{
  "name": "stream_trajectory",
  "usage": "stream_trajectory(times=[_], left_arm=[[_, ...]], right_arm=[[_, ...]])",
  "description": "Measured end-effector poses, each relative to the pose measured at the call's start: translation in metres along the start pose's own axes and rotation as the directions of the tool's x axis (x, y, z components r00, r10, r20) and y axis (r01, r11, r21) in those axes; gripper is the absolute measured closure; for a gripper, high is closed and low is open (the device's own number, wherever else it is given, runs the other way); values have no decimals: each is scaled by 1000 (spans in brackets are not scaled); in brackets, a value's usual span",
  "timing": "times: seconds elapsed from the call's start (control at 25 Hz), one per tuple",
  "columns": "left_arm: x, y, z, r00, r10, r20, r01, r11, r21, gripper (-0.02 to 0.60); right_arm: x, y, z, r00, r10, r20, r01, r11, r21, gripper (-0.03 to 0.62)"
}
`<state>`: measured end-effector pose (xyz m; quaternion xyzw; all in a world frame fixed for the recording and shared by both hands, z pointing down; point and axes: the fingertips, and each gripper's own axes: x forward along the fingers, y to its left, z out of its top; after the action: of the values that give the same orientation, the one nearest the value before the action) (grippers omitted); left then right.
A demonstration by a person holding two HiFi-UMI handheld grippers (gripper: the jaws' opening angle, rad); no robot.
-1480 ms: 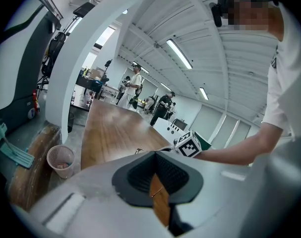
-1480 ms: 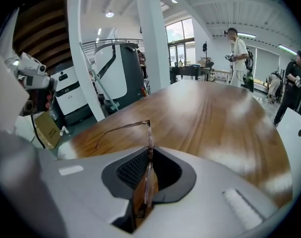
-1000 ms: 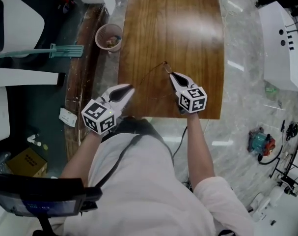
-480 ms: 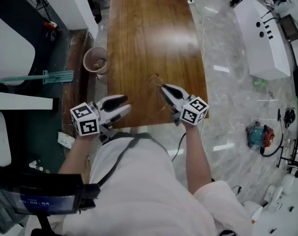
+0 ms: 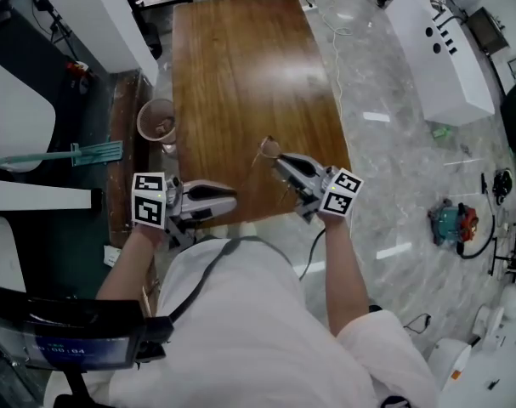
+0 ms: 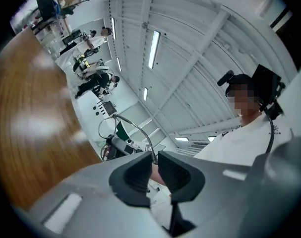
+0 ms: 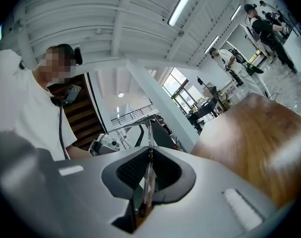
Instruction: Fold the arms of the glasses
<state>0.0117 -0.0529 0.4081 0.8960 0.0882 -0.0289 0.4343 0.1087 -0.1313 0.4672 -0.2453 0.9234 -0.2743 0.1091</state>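
Right tongs are clamped on the glasses, with a lens standing edge-on between the pads. In the head view they hold the frame over the near right part of the desk, apparently lifted off it. Left tongs have just been closing and now stand a narrow way apart. The end of one thin wire arm reaches into their mouth. The gap looks wider than the wire, so I judge that nothing is gripped there yet.

Several things could go wrong from here:
- The only firm hold is a pinch on a smooth lens. A sideways push on the arm could turn the frame in the pads or slip it out, and so near the desk's edge it might land on the floor.
- The arm is slender wire. If the left tongs press across it and not round its hinge, it will likely bend instead of folding.
- If they shut hard on the very tip, the tip may spring out and flick away.
- Squeezing harder to stop slipping could stress or mark the lens.

Little writing can be read:
- No brand shows on the glasses.
- The cube on the right tongs and the one on the left carry only black-and-white square markers, no letters.
- A dark screen at the lower left of the head view shows a row of pale characters too small to read.
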Motion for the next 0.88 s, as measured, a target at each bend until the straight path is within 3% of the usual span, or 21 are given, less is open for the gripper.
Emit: stream_trajectory(times=[0.04,0.24,0.52,0.68,0.88], left_arm=[[3,-1,-4,1000,-8,-16,8,1000,1,545],[16,6,-15,998,27,-50,-27,1000,16,555],[34,35,-34,977,185,-109,-169,975,146,552],[38,48,-41,953,279,-121,-256,951,176,543],[24,46,-42,942,322,-97,-303,937,171,513]], right_arm=[[1,2,0,1000,8,7,-8,1000,5,562],[4,13,10,994,18,108,-27,995,91,560],[27,38,10,962,-11,272,-81,943,323,562],[34,50,9,960,-15,279,-82,939,334,562],[29,46,9,955,-43,295,-61,940,335,562]])
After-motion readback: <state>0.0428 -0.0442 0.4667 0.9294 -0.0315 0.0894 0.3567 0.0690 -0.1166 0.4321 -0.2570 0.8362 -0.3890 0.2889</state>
